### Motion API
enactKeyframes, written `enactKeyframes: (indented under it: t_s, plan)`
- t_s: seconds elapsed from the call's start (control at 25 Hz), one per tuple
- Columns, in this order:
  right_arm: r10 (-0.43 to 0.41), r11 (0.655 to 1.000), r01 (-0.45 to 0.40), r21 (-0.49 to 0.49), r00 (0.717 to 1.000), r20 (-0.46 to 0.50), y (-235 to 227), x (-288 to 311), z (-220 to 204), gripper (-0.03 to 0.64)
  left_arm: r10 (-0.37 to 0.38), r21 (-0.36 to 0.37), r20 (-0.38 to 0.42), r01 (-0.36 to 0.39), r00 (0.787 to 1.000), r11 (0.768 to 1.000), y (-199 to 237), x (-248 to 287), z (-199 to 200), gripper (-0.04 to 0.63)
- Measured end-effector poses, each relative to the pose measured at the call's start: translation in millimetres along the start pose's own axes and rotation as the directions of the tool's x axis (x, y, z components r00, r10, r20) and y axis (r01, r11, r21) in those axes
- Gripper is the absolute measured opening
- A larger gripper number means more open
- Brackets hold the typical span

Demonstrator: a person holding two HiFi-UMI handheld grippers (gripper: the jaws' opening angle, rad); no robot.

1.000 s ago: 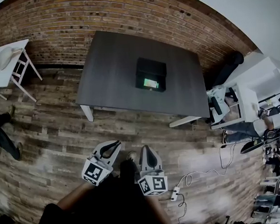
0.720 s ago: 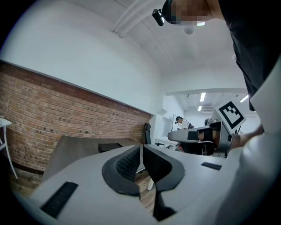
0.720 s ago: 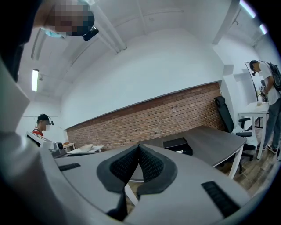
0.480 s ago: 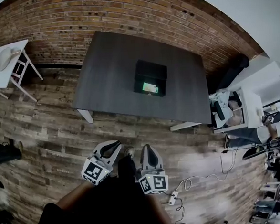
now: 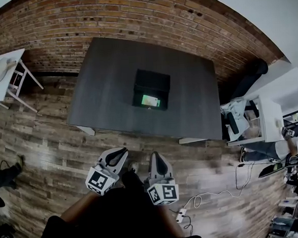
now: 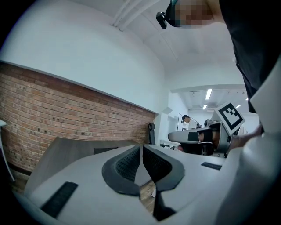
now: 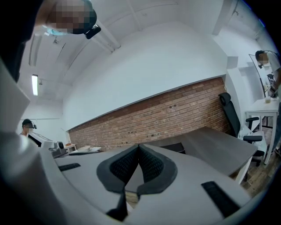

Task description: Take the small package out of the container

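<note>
A matte dark-grey rectangular table (image 5: 111, 93) stands on wood planks before a brick wall (image 5: 106, 17). Near its middle sits a black open-topped box container (image 5: 154, 79), with the small package (image 5: 149, 100), flat and bright green, inside by the near wall. The left gripper (image 5: 120, 153) and right gripper (image 5: 155, 158), with ribbed black pads, are clenched empty, well short of the table.

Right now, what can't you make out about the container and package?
- small package, head view: too small; only a green patch, shape and print unreadable.
- container inside, both gripper views: hidden by its own wall; only a dark sliver shows on the table.
</note>
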State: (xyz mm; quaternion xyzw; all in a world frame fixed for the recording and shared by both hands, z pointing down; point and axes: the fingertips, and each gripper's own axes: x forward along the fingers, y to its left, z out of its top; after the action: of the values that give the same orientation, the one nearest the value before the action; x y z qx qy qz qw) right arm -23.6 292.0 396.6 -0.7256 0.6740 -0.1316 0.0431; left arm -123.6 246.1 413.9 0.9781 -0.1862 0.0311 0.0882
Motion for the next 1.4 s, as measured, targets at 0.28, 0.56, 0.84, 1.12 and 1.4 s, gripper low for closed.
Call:
enactKeyframes:
  t_s: [0.28,0.56,0.84,1.12,1.4]
  plan:
    - [0.047,0.999,-0.047,0.008,0.999,-0.023,-51.3,24.9,12.7,0.025,0.051,0.002,-0.011,-0.051,0.999,0.999,-3.4,51.8,4.6,0.044]
    - [0.098,0.995,-0.098,0.000,0.994,-0.043,-89.2,47.7,15.2,0.025,0.106,0.001,-0.023,-0.106,0.994,0.994,-1.6,83.5,5.5,0.044]
    - [0.098,0.995,-0.097,0.010,0.993,-0.063,-106.3,58.4,16.9,0.025,0.120,-0.003,-0.034,-0.120,0.992,0.993,3.1,97.7,4.2,0.044]
    - [0.095,0.996,-0.095,0.001,0.992,-0.078,-108.3,73.0,16.6,0.025,0.114,-0.020,-0.040,-0.115,0.993,0.993,20.1,111.1,5.2,0.044]
    - [0.059,0.998,-0.060,-0.004,0.995,-0.082,-119.0,100.2,15.7,0.025,0.065,-0.018,-0.039,-0.066,0.997,0.998,46.6,138.3,2.7,0.044]
